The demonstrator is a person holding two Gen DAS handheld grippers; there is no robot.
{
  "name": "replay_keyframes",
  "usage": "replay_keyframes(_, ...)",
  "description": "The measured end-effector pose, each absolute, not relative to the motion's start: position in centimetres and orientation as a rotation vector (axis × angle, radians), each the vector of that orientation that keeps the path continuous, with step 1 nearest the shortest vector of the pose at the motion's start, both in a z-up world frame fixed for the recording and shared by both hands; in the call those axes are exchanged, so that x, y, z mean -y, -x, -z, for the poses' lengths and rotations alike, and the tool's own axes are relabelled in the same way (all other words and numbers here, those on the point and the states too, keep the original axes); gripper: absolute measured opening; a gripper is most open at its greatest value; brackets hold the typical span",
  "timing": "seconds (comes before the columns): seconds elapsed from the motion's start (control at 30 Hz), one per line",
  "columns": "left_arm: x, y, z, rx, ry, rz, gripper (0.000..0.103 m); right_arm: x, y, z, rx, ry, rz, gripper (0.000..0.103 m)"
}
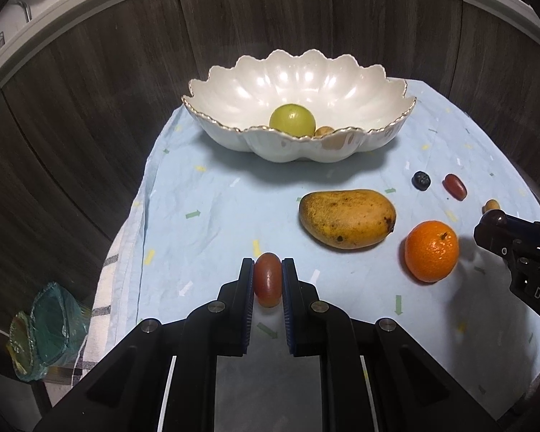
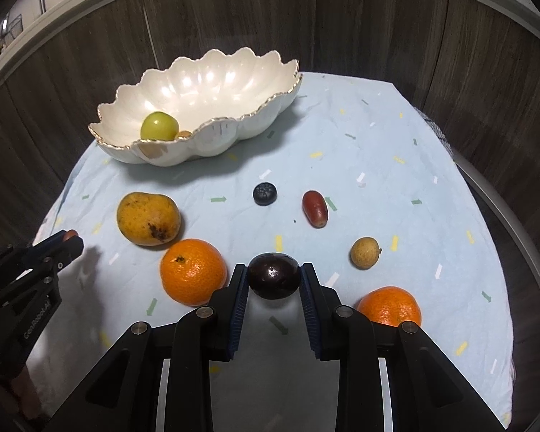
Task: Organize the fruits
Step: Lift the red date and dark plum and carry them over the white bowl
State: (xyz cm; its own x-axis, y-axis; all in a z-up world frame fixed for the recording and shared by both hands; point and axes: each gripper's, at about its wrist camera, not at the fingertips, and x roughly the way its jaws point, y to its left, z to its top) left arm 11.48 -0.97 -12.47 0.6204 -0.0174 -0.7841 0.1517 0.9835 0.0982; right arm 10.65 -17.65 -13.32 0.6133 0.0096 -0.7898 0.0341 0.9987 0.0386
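Standing over the table: a pale blue cloth (image 2: 360, 136) with small arrow prints covers it, likely to keep round fruit from rolling. At the far side sits the scalloped white bowl (image 1: 306, 82) with gilt rim, evidently the collecting place, since it already holds a green round fruit (image 1: 292, 119) and, touching it, a small tan fruit (image 1: 324, 131) mostly hidden by the rim. On the cloth in front of the bowl lies the mango (image 1: 347, 217), on its side, untouched; near it an orange (image 2: 193, 271), with a second orange (image 2: 390, 306) off to the right, partly behind the right tool. Judged: the big pieces are left for later while both tools take small ones. Right gripper (image 2: 273, 276) has its jaws pinching a dark purple, plum-like fruit (image 2: 273, 275) at its widest girth, which should stop the glossy skin from slipping; whether it is lifted clear of the cloth, cannot tell. Left gripper (image 1: 267, 280) has its jaws pressed on a reddish oblong fruit (image 1: 267, 279), gripped across the narrow sides with the long axis pointing forward. Loose on the cloth, well apart: a tan longan-like fruit (image 2: 365, 257), a second reddish oblong fruit (image 2: 315, 208), and a blueberry (image 2: 265, 193). Task roughly a quarter done, by count.
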Motion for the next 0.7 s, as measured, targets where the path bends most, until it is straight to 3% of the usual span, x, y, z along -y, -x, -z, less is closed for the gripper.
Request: replay_keyframes(0.7, 1.3, -11.3, 9.2, -0.853, -0.148, 0.111, 0.016, 17.1, -10.3, 9.6, -0.832, -0.054, -0.01, 0.03)
